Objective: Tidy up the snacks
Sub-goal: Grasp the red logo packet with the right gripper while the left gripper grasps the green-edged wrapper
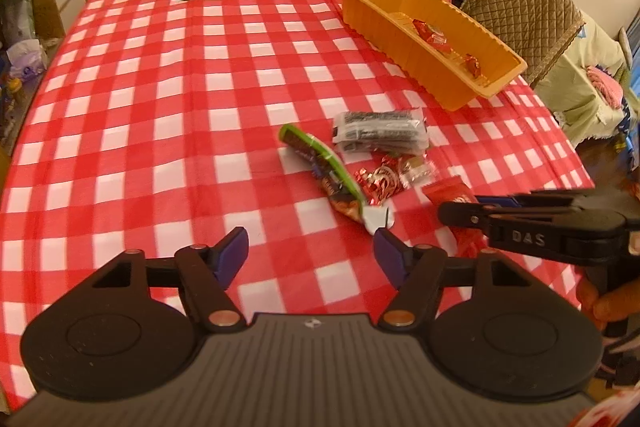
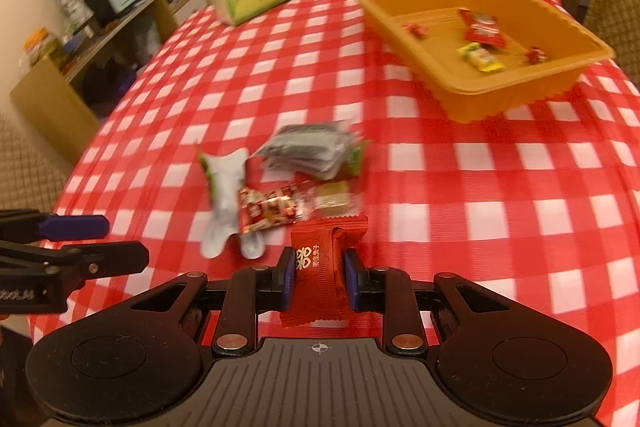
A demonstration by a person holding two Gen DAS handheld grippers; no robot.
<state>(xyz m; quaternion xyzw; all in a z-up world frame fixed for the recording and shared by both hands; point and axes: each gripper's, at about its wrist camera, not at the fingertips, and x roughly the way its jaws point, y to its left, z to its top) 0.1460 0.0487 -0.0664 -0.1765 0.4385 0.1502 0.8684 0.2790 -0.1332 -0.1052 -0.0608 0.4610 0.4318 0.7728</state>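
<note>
Pinching a red packet (image 2: 320, 275) by its middle, the right tool (image 2: 319, 277) is nearly closed, its blue pads pressed into the wrapper's sides so the packet can be carried flat. The left tool (image 1: 311, 251) is held about half open with nothing between its pads, poised just short of the green wrapper (image 1: 320, 169), presumably the next pick. The remaining snacks are bunched near both tools on the checked tabletop (image 1: 160, 107): a grey pack (image 1: 380, 131) and foil candies (image 1: 384, 179), though blur leaves their exact overlap unclear. Well beyond, the orange tray (image 2: 500, 95) already holds a few sweets, evidently the collecting place.
</note>
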